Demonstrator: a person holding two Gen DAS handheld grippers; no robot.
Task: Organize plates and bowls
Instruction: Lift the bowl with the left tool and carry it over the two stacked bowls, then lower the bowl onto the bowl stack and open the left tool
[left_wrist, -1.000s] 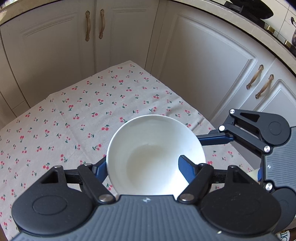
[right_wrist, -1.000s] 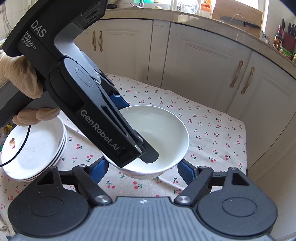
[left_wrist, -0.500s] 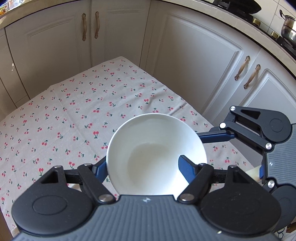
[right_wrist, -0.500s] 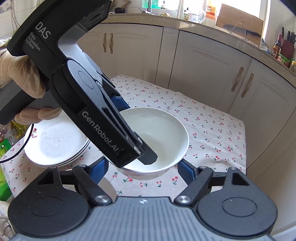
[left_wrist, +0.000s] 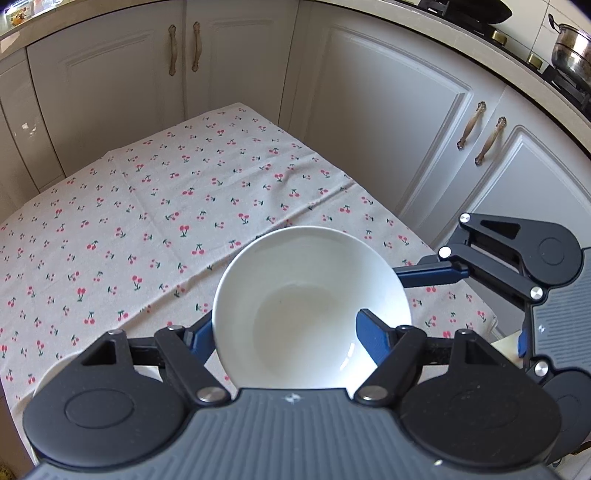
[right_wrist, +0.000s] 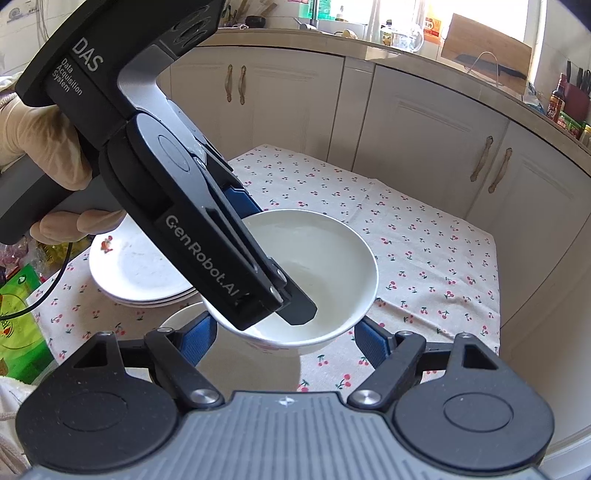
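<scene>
A white bowl, mouth up, hangs above the cherry-print tablecloth, its rim pinched by the closed left gripper, while the right gripper gapes wide, seemingly untouching; only the right view shows stacked plates and another bowl below.

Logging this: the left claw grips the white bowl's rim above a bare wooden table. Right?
Not bare wood: a cherry-print tablecloth covers the table, as the left wrist view shows. The left claw does grip the white bowl by its rim.
</scene>
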